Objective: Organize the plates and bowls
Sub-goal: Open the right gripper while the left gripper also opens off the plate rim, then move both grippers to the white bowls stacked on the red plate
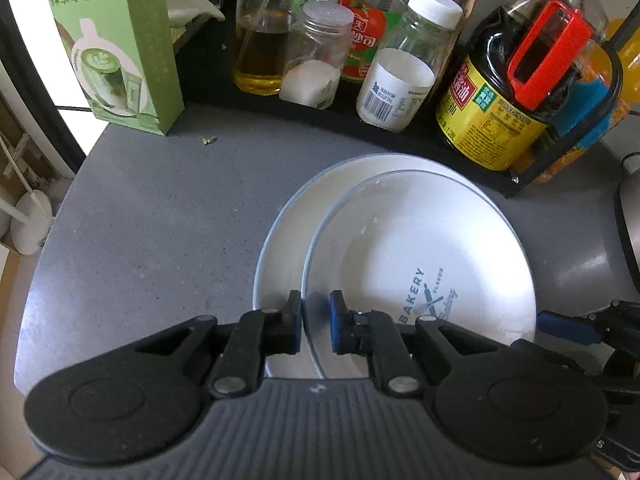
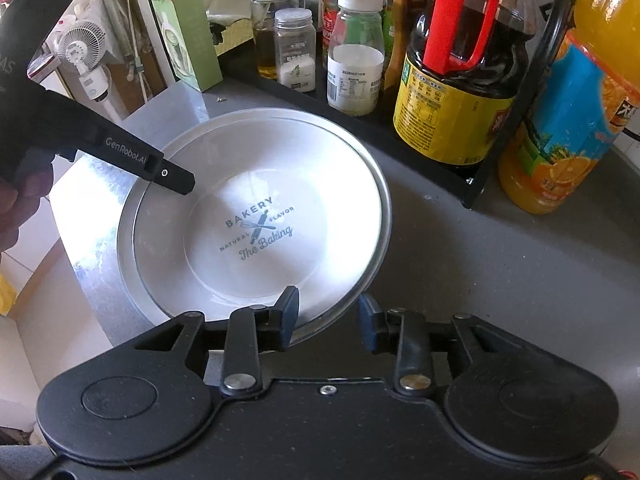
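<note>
under plate: my white printed plate (image 1: 420, 248) hides most of the plain white plate (image 1: 280, 248).
near rim: behind my right gripper (image 2: 329, 320).

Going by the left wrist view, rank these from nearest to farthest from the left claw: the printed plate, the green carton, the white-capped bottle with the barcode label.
1. Printed plate: its rim sits between the left claw's pads, right of centre.
2. White-capped bottle: beyond the plate, on the black rack at the back.
3. Green carton: far back-left corner of the counter.
</note>
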Motion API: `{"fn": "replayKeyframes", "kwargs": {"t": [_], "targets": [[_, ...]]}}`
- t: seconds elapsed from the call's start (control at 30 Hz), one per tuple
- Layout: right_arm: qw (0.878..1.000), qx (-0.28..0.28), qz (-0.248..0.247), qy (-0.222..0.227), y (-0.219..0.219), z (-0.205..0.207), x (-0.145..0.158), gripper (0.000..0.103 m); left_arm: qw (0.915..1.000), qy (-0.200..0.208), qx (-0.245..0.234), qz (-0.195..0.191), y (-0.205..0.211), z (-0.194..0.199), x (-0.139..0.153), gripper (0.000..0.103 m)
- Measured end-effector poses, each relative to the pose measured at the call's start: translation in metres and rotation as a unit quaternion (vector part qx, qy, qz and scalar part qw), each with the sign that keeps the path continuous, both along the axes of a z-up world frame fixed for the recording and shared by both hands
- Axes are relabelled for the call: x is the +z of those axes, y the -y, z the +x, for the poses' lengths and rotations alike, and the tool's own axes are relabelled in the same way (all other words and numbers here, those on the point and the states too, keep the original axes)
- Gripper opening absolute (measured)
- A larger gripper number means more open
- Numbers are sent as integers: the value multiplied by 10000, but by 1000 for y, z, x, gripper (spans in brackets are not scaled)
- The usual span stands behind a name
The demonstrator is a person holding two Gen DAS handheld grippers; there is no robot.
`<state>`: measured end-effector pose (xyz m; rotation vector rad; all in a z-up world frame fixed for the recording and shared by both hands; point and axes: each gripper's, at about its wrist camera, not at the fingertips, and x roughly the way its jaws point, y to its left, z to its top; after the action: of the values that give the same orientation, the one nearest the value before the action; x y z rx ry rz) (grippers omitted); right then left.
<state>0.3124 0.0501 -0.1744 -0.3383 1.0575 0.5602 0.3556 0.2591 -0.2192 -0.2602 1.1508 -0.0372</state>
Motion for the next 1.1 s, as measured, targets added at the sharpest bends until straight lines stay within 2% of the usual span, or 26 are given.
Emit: {"fn": "replayKeyframes", "kwargs": {"t": [0.33, 0.47, 0.63, 0.7, 0.87, 0.97, 1.1], "targets": [[9990, -319, 318, -15, 16, -4, 15, 71, 9998, 66, 48, 177, 6, 4, 0, 13], [9976, -550, 422, -16, 20, -6, 18, 76, 9998, 68, 24, 160, 5, 7, -1, 13], [9937, -970, 567, -4, 26, -9, 21, 81, 9992, 78, -243, 301, 10, 8, 1, 17], [9914, -1144, 633, 23, 29, -12, 23, 83, 9989, 208, -276, 328, 10, 5, 5, 24], [9879, -1329, 779, 180, 37, -20, 32, 89, 9963, 689, -402, 325, 16, -7, 25, 83], [9873, -1274, 907, 290, 43, -27, 42, 90, 9950, 857, -390, 344, 21, -11, 37, 91], [9854, -1262, 1029, 499, 57, -37, 58, 94, 9949, 880, -302, 387, 27, -20, 51, 93]]}}
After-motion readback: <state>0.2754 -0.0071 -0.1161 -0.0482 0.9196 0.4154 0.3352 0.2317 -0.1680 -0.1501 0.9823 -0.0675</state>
